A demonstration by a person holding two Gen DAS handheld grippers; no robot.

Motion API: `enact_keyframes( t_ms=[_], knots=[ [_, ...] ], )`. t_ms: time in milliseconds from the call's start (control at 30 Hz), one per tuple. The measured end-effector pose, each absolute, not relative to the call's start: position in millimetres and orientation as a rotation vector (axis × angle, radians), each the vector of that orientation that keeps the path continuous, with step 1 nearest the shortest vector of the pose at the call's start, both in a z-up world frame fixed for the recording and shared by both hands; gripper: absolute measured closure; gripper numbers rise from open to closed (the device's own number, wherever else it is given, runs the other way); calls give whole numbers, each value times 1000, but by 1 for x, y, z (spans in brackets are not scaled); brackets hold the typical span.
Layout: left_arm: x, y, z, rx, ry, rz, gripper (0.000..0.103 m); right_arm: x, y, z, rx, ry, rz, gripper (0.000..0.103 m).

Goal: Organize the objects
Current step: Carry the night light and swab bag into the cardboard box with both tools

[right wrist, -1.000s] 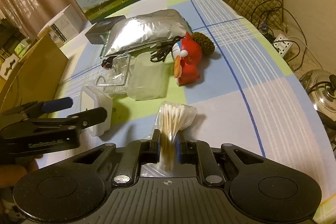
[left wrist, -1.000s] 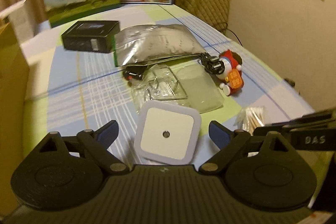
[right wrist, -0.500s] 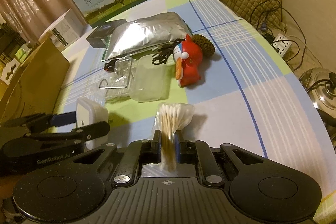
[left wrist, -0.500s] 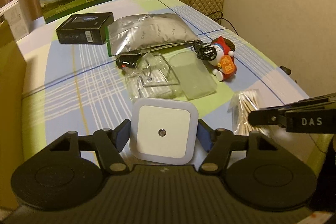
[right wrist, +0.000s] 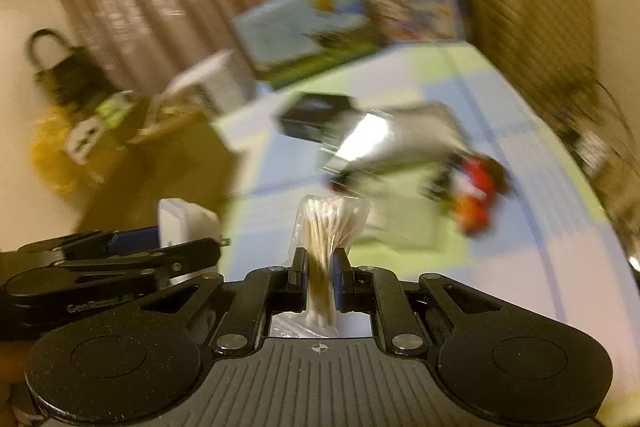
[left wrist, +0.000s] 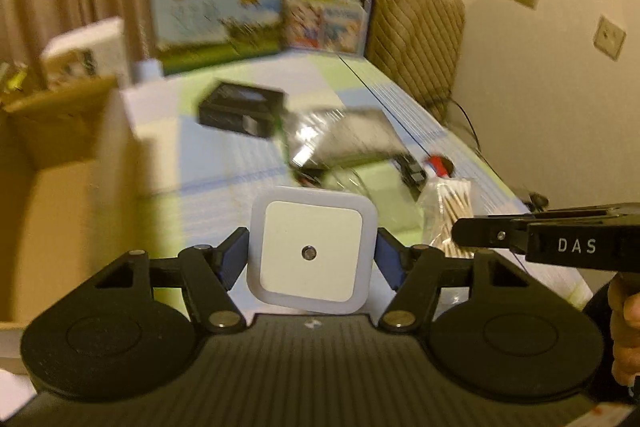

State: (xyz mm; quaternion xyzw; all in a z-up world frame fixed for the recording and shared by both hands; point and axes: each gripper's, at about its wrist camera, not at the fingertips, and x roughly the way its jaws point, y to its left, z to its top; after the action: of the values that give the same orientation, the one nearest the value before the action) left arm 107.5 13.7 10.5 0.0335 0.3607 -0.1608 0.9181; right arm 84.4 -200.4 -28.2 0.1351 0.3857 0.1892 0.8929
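My left gripper (left wrist: 312, 251) is shut on a white square night light (left wrist: 310, 251), held off the table with its flat face toward the camera. My right gripper (right wrist: 320, 273) is shut on a clear bag of cotton swabs (right wrist: 326, 223), also lifted. In the left wrist view the swab bag (left wrist: 450, 207) and the right gripper's black arm (left wrist: 552, 241) show at the right. In the right wrist view the night light (right wrist: 182, 223) and the left gripper's fingers (right wrist: 188, 255) sit at the left. Both views are motion-blurred.
An open cardboard box (left wrist: 52, 187) stands at the left of the checked tablecloth (left wrist: 224, 163). On the table lie a black box (left wrist: 242, 109), a silver foil pouch (left wrist: 344, 139) and a red toy figure (right wrist: 478, 187). Two printed cartons (left wrist: 216, 19) stand at the back; a padded chair (left wrist: 416, 35) behind.
The left gripper closed on the night light and lifted it. Both grippers have risen and swung left toward the cardboard box, carrying night light and swab bag; the scene is now blurred.
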Motion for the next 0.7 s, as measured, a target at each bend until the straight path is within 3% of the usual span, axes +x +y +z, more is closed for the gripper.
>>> enact_keyframes(
  t_ms=[300, 700],
  knots=[
    [105, 129, 75, 87, 668, -130, 41, 106, -72, 17, 210, 741, 665, 95],
    [133, 231, 52, 47, 725, -1, 40, 148, 41, -18, 122, 815, 721, 95]
  ],
)
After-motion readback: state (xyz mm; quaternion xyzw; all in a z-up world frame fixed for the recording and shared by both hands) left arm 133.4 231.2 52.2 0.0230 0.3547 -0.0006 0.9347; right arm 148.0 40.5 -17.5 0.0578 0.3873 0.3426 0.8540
